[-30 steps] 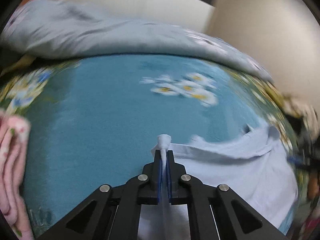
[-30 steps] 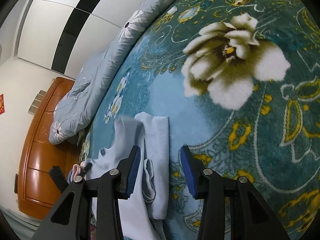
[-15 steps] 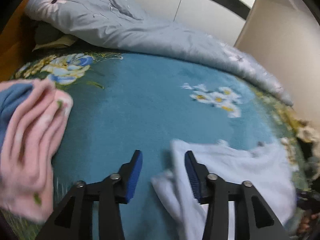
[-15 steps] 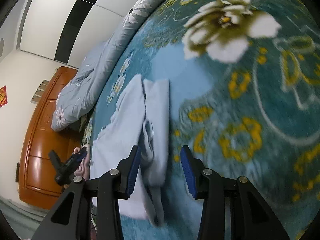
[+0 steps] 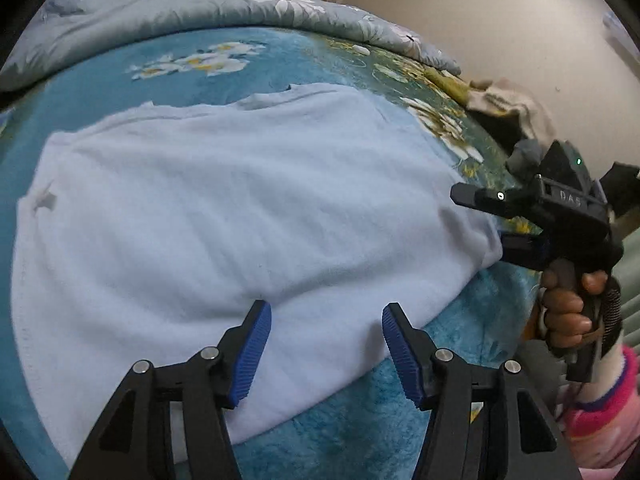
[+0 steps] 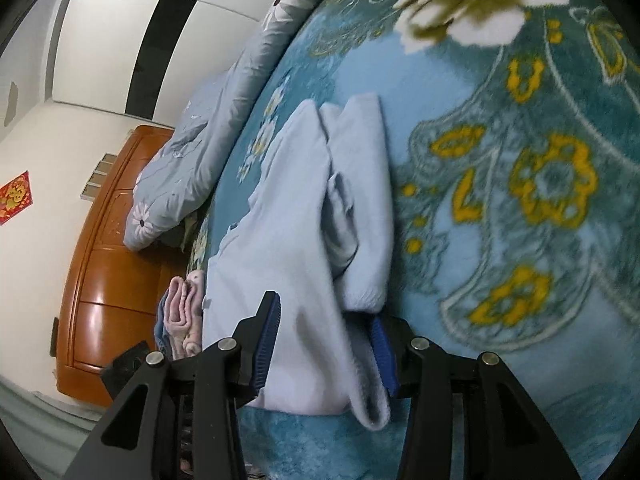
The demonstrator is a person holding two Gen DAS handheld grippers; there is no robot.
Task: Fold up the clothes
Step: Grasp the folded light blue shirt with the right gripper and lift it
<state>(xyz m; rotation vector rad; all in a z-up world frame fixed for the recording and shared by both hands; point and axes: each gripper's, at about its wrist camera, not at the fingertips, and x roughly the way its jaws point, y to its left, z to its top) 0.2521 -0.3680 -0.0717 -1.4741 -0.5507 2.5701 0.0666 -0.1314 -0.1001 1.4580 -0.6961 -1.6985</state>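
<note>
Left gripper (image 5: 326, 344): a second ago I had it pinched shut on a twisted bit of the pale blue garment (image 5: 240, 216); now I've let go, the jaws are opening and nothing is gripped between them.
Left view: I've swung across the bed blanket (image 5: 360, 432), from the bare teal patch beside the pink cloth to right above the garment near the blanket's near edge.
Garment: the corner I held now lies flat, folded over.
Right gripper (image 6: 324, 344): I've moved in from above the blanket onto the garment's near end; jaws closing, folded cloth between them.
</note>
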